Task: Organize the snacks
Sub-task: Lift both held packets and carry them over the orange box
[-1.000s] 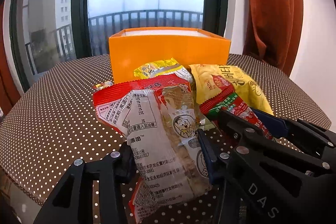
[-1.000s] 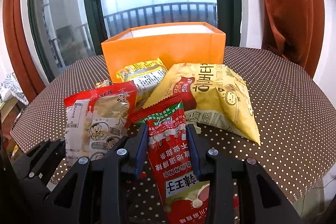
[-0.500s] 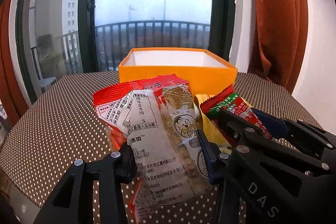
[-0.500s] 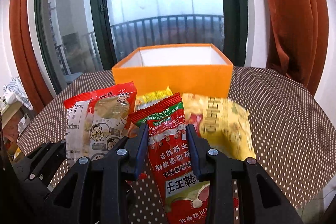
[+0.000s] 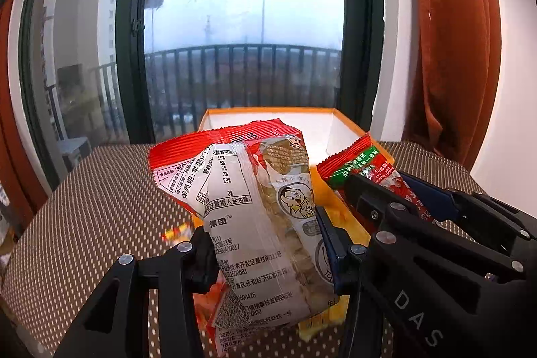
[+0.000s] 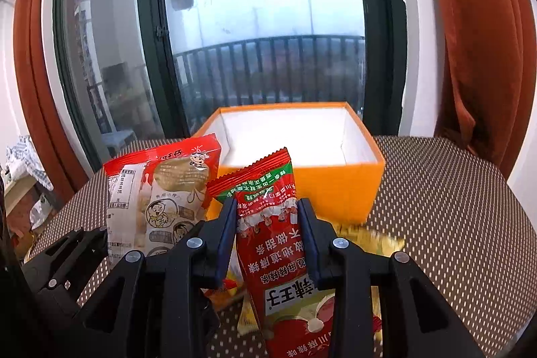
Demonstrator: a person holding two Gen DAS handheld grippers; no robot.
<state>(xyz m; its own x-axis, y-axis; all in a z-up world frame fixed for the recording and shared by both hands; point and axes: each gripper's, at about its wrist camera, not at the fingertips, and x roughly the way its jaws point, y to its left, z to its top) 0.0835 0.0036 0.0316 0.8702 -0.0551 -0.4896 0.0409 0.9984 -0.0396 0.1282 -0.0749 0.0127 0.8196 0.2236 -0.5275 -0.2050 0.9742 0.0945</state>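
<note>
My left gripper (image 5: 265, 244) is shut on a red-and-clear snack bag with a cartoon boy (image 5: 255, 200), held up above the table. My right gripper (image 6: 265, 223) is shut on a narrow red-and-green spicy strip packet (image 6: 272, 223), also lifted. Each held pack shows in the other view: the cartoon bag (image 6: 161, 197) at left, the red packet (image 5: 362, 170) at right. Behind both stands the open orange box (image 6: 335, 187) with a white, empty inside (image 5: 312, 130). A yellow snack bag (image 6: 369, 240) lies on the table below, mostly hidden.
A round table with a brown white-dotted cloth (image 6: 453, 207) holds everything. A large dark-framed window (image 5: 241, 22) and balcony railing lie behind the box. Rust-red curtains (image 5: 453, 39) hang at right. Small yellow and red packets (image 6: 231, 287) lie under the grippers.
Both grippers rose with their packs and came closer to the orange box; its white inside now shows. The snacks left on the table dropped low and mostly out of sight.
</note>
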